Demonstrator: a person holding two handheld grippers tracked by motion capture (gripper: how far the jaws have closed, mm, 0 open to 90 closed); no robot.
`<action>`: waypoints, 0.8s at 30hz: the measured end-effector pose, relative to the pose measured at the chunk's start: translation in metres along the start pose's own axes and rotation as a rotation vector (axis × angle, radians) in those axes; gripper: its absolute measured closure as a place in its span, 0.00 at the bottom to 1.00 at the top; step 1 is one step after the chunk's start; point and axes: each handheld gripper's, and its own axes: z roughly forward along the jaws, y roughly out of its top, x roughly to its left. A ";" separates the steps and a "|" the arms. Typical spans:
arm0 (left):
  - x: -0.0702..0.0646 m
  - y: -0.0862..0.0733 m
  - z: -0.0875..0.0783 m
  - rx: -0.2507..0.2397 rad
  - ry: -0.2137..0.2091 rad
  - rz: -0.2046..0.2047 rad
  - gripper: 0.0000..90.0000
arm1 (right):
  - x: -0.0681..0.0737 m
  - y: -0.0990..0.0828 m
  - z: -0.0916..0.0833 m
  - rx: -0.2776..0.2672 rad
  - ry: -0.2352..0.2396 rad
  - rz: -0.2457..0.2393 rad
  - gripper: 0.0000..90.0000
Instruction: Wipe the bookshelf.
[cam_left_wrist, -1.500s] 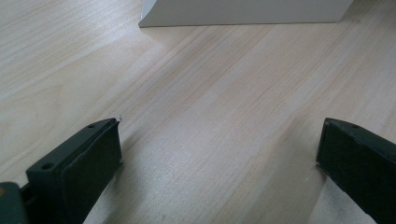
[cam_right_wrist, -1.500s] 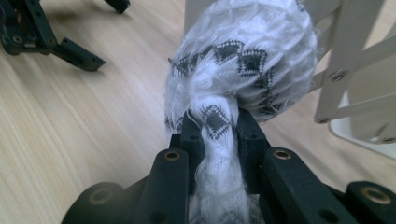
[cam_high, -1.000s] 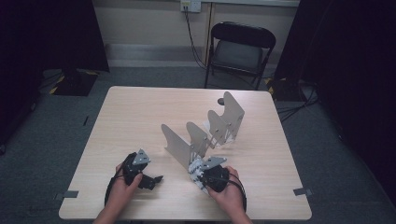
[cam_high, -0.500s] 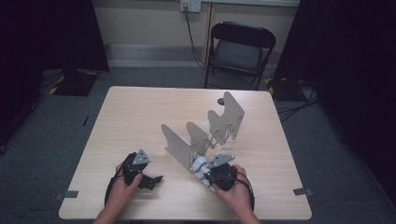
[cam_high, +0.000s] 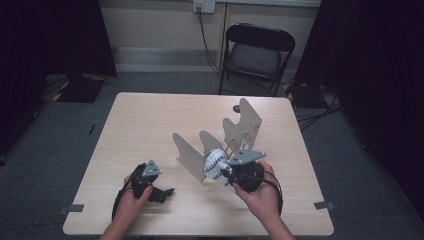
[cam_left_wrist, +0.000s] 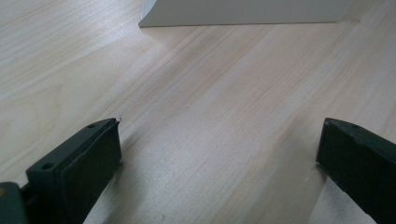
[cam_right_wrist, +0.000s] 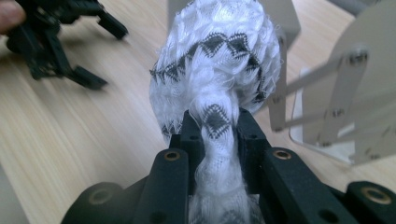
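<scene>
Hands come in from the near edge of the surface (cam_high: 150, 120), one hand-held gripper in each. At the near left, the left hand-held gripper (cam_high: 165, 191) rests low on the wood in the person's left hand (cam_high: 131, 197), pointing right, its jaws wide apart with bare wood between them and nothing held. Right of it stands a rack (cam_high: 220, 145) of pale upright panels joined by thin rods, running from the middle of the surface toward the far right. Just right of the rack's nearest panel, the right hand-held gripper (cam_high: 223, 171) is clamped on a white knitted cloth (cam_right_wrist: 219, 70) with a dark zigzag pattern; the jaws pinch a narrow gathered neck of it, and the rest bulges out in a rounded bundle past the tips. The right hand (cam_high: 260, 192) holds the tool off the wood, aimed left and far toward the rack.

Judging by this, the step in hand is carrying the gripped cloth to the rack. The next move likely calls for raising the bundle above the panel tops, lining it up with a gap between two panels, and lowering it without snagging the thin rods.
</scene>
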 end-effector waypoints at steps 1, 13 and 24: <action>0.000 0.000 0.000 0.000 0.000 0.000 0.00 | 0.002 0.003 0.000 -0.007 0.003 -0.010 0.86; 0.000 0.000 0.000 0.004 -0.003 0.002 0.00 | 0.012 -0.003 0.020 0.010 0.033 -0.016 0.86; 0.000 0.000 0.000 0.004 -0.003 0.001 0.00 | 0.017 -0.021 0.041 0.051 0.046 -0.004 0.86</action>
